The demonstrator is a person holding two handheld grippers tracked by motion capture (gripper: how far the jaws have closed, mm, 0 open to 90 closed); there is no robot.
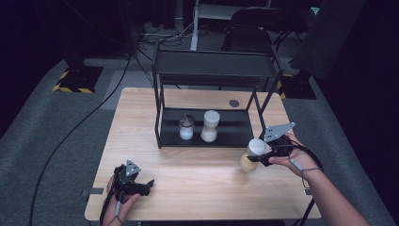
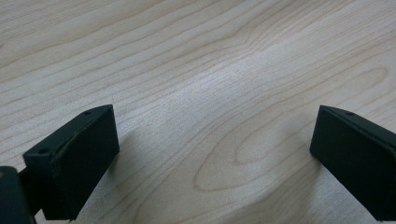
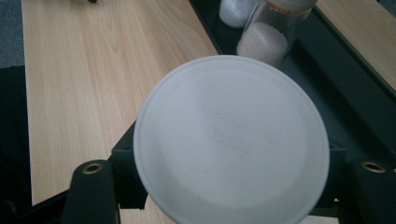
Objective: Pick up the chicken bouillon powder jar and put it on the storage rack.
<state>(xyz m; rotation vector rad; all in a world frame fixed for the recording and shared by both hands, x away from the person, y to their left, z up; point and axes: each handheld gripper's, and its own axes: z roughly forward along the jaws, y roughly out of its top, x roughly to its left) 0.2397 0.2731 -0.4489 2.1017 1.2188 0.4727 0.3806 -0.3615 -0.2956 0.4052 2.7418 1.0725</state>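
At three o'clock on the table (image 1: 197, 183), the right gripper (image 1: 261, 155) pinches a white-lidded jar (image 1: 251, 155), held just off the shelf rack's (image 1: 162, 127) corner; at seven o'clock, the left gripper (image 1: 141, 187) rests spread.

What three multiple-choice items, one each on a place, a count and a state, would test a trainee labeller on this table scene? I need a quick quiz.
1. Where is the white-lidded jar of yellowish grains?
A. In the right gripper, beside the black metal shelf rack
B. On the rack's top shelf
C. On the floor

2. How many containers stand on the rack's bottom shelf?
A. None
B. Two
C. Four

3. How do the left gripper's jaws stand?
A. Shut on a jar
B. Shut on a cloth
C. Open over the light wooden table

Answers: 1 A, the jaws clamp the jar off the table; 2 B, a small glass jar and a white-capped bottle; 3 C, bare wood lies between them.
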